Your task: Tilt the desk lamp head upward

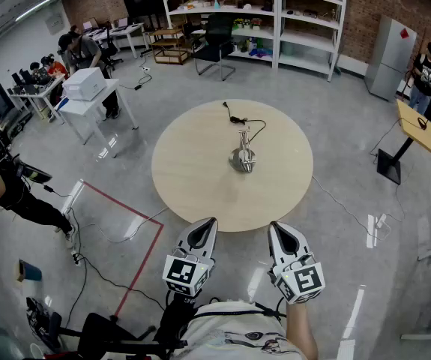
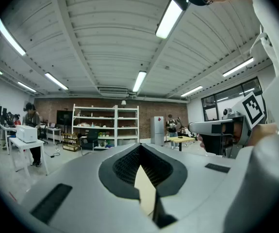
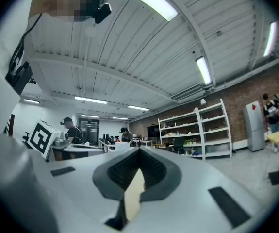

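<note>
A small silver desk lamp (image 1: pixel 243 156) stands near the middle of the round beige table (image 1: pixel 193 163), its black cable (image 1: pixel 239 119) trailing toward the far edge. Both grippers are held level, close to the person's body, short of the table's near edge and well apart from the lamp. My left gripper (image 1: pixel 209 222) has its jaws together with nothing in them; in its own view the tips (image 2: pixel 140 144) meet. My right gripper (image 1: pixel 273 226) is likewise shut and empty (image 3: pixel 139 149). The lamp is hidden behind the jaws in both gripper views.
A white desk with a printer (image 1: pixel 88 88) stands at the left and white shelving (image 1: pixel 275 13) at the back. A stand with a yellow top (image 1: pixel 414 130) is at the right. Red floor tape (image 1: pixel 136 246) and loose cables lie left of the table. Several people are around the room's edges.
</note>
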